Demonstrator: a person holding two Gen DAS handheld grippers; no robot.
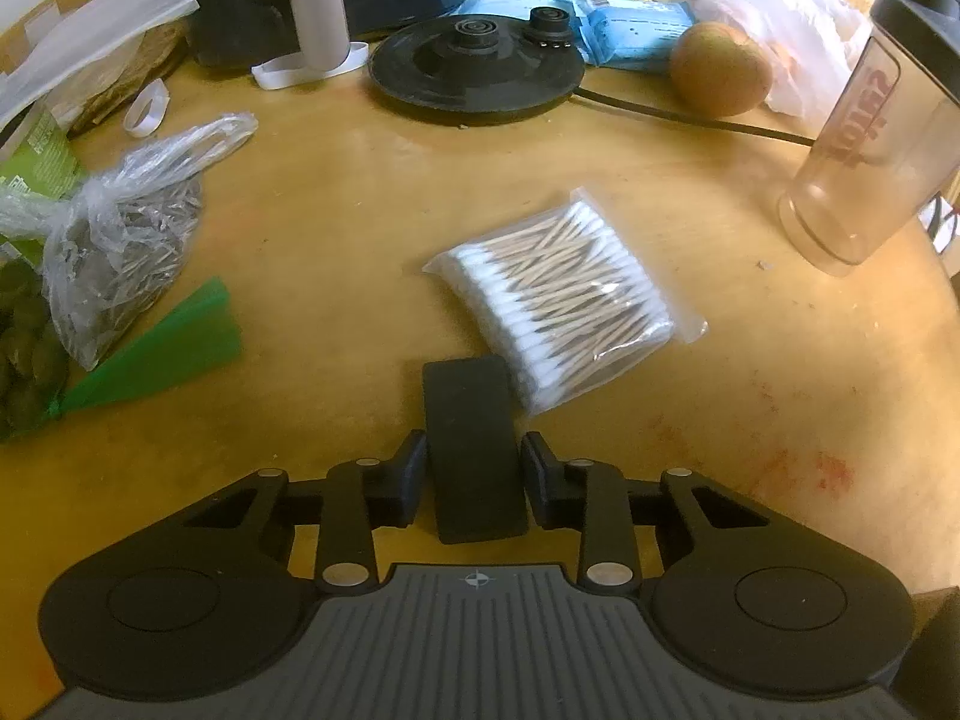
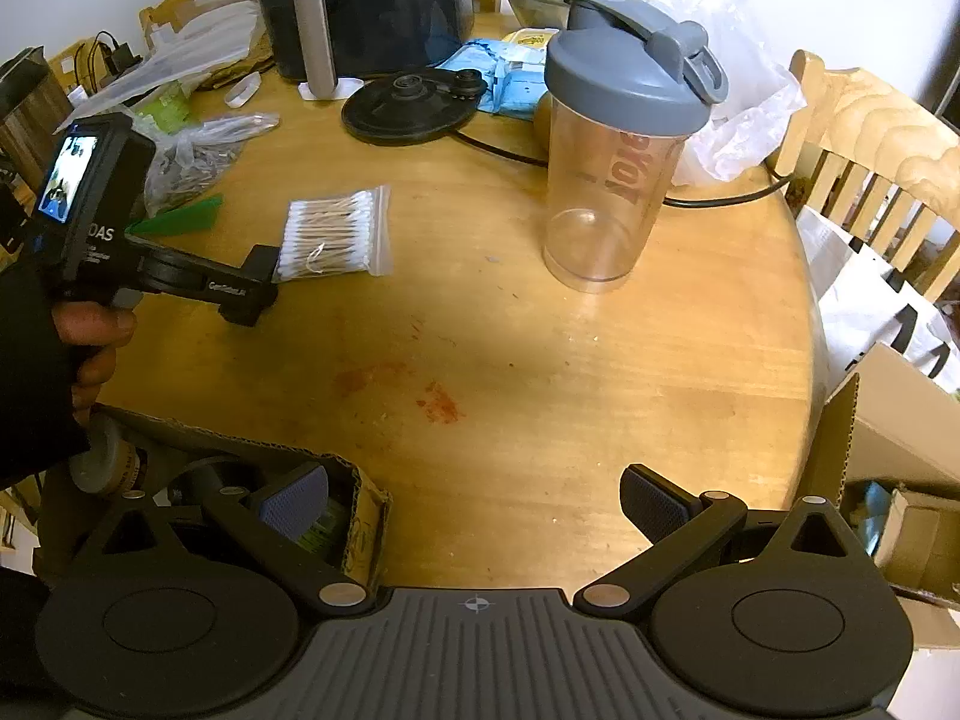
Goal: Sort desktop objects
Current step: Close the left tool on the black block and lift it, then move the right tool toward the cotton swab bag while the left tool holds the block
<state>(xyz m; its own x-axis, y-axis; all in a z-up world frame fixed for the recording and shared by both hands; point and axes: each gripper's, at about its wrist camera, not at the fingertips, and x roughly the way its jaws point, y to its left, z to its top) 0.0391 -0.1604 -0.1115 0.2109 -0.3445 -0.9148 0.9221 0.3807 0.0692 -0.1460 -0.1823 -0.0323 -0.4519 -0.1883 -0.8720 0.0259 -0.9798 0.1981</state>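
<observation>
A small black block (image 1: 474,450) is being clamped between the fingers of the left gripper (image 1: 473,462), low over the table (image 1: 336,228) and just short of the bag of cotton swabs (image 1: 564,294), whose near corner is lying touching or just beside the block. The right gripper (image 2: 474,504) is being held with its jaws apart and nothing between them, nearer the table's front edge than the swab bag, with cardboard boxes (image 2: 900,438) close by. If the block is being lifted carelessly, the slippery bag could be dragged along. Beyond the swab bag, bare wood is being left free for moving; farther still, the shaker bottle (image 1: 864,138), kettle base (image 1: 477,69) and its cord (image 1: 690,114) are crowding the far side, where a tip-over could be caused.
</observation>
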